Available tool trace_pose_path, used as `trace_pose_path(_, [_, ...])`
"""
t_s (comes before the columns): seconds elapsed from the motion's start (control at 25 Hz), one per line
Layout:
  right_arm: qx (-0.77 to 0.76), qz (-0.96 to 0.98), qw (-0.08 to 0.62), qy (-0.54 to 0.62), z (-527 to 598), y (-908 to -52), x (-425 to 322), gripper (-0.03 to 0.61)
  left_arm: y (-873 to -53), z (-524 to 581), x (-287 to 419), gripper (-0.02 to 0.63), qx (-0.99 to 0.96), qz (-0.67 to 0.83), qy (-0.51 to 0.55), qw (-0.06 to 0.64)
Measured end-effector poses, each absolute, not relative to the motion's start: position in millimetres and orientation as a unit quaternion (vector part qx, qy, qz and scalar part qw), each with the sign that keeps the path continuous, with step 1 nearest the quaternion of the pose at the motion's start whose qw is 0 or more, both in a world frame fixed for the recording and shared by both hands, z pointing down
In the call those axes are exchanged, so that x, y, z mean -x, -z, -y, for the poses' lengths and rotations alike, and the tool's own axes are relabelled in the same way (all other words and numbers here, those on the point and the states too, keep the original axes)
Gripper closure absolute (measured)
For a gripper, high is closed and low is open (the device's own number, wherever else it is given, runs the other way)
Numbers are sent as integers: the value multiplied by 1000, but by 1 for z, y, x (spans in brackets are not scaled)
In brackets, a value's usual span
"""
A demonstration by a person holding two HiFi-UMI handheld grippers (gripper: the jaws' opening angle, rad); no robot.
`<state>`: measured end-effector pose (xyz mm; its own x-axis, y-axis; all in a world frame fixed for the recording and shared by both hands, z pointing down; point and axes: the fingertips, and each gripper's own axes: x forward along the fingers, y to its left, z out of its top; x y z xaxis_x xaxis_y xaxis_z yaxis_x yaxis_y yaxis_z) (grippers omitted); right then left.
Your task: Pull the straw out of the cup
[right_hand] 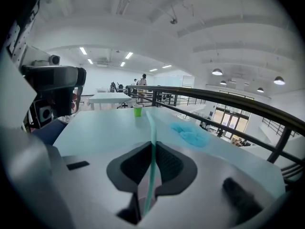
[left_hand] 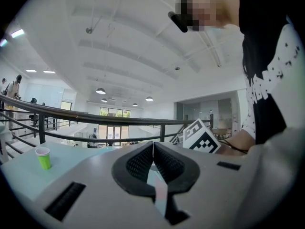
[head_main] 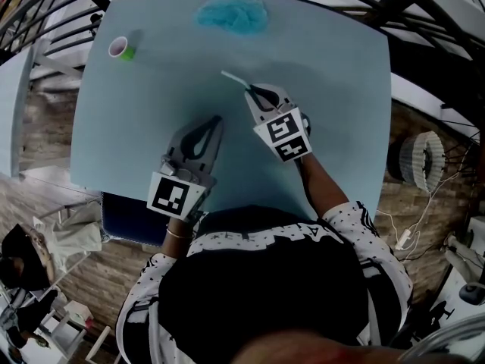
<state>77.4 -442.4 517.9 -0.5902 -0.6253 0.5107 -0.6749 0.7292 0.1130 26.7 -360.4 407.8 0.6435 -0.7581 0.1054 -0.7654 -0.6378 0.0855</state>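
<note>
Between right gripper's [head_main: 252, 91] jaws, clamped a straw [head_main: 233, 78], end poking ahead. Beside it, held left gripper [head_main: 217, 120] shut, empty. Saw cup [head_main: 119, 48] far ahead-left.

A large open hall, likely an upper gallery in an office or lab building, is shown. It is marked by a long black railing [left_hand: 82, 113], a high white ceiling [left_hand: 124, 42] hung with pendant lamps [left_hand: 100, 91], and work tables [right_hand: 107, 98] set well apart.
</note>
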Motion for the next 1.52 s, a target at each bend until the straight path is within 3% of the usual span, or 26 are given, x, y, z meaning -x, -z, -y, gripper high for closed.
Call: trace_pose_path(1.52, [-420, 897, 133, -24, 411, -415, -108, 538, -379, 318, -40, 598, -912, 409, -11, 38])
